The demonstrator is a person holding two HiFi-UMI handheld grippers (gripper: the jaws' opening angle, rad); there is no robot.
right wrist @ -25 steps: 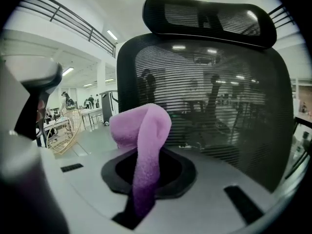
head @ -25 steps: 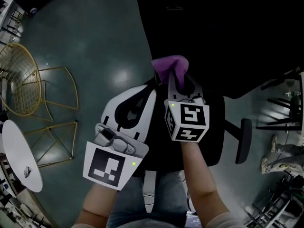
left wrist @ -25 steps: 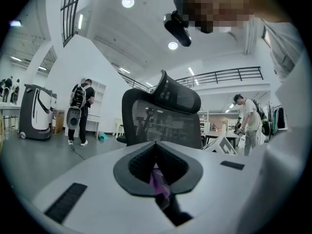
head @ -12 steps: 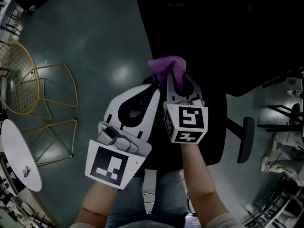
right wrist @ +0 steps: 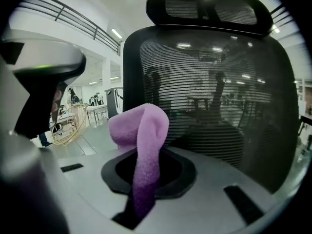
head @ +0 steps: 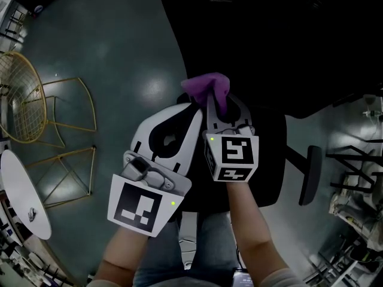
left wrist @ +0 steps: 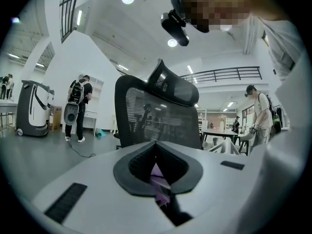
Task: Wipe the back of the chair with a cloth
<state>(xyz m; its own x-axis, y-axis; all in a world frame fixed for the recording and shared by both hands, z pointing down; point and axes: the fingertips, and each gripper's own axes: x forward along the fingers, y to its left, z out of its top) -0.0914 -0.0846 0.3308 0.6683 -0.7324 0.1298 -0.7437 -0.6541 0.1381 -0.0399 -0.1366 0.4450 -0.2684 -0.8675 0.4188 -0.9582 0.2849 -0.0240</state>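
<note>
The black mesh chair back [head: 269,40] fills the top right of the head view. It stands upright just ahead in the right gripper view [right wrist: 219,82], with its headrest [right wrist: 209,9] above. My right gripper [head: 212,100] is shut on a purple cloth [head: 206,86], which bulges above the jaws [right wrist: 141,130] close to the mesh; contact cannot be told. My left gripper [head: 191,112] sits just left of it, jaws together. In the left gripper view the chair [left wrist: 146,111] is farther off, and a purple sliver shows in the jaws' gap.
Gold wire chairs [head: 36,106] and a white round table [head: 24,193] stand to the left on the grey floor. A black armrest [head: 310,175] juts out at the right. A person with a backpack [left wrist: 78,106] and a white machine [left wrist: 31,106] stand far off.
Both grippers and the cloth have edged slightly toward the chair back, which now takes up more of the head view's top. The grip on the cloth is unchanged.
</note>
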